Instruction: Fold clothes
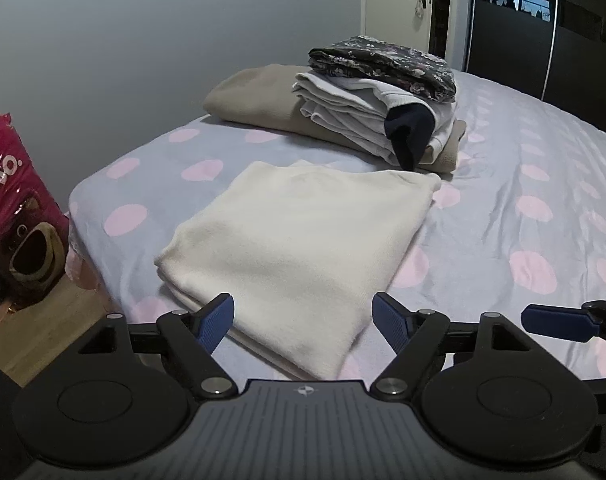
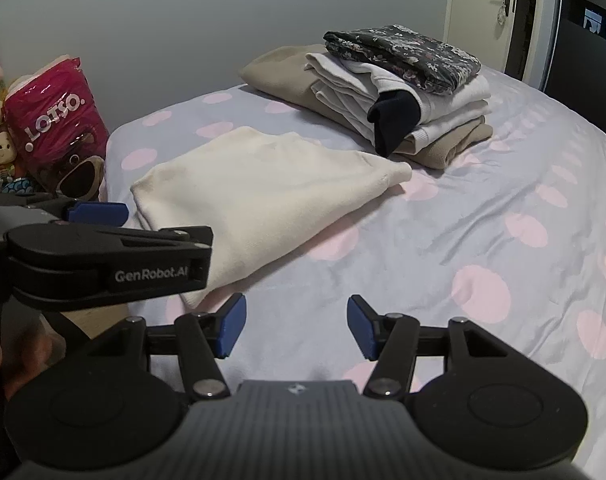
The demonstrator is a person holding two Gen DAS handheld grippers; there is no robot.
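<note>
While the cream garment point(image 1: 299, 248) lies folded flat near the bed's point(image 1: 523, 184) front corner, the left wrist view lists: left gripper point(image 1: 303, 320), jaws wide and empty, straddling the garment's near edge; stack of folded clothes point(image 1: 367, 100) well beyond, floral piece on top, a dark sleeve hanging from its side; pink Lotso bag point(image 1: 15, 208) on the floor at left.

Right wrist view: right gripper point(image 2: 295, 326), jaws wide and empty, over bare dotted sheet just right of the cream garment point(image 2: 263, 192); stack point(image 2: 403, 88) behind it.

Judged step: transfer of the folded piece to the stack. Advice: slide both lower fingers under opposite near corners, pinch all layers together, lift level, and lower squarely so the folds keep.
</note>
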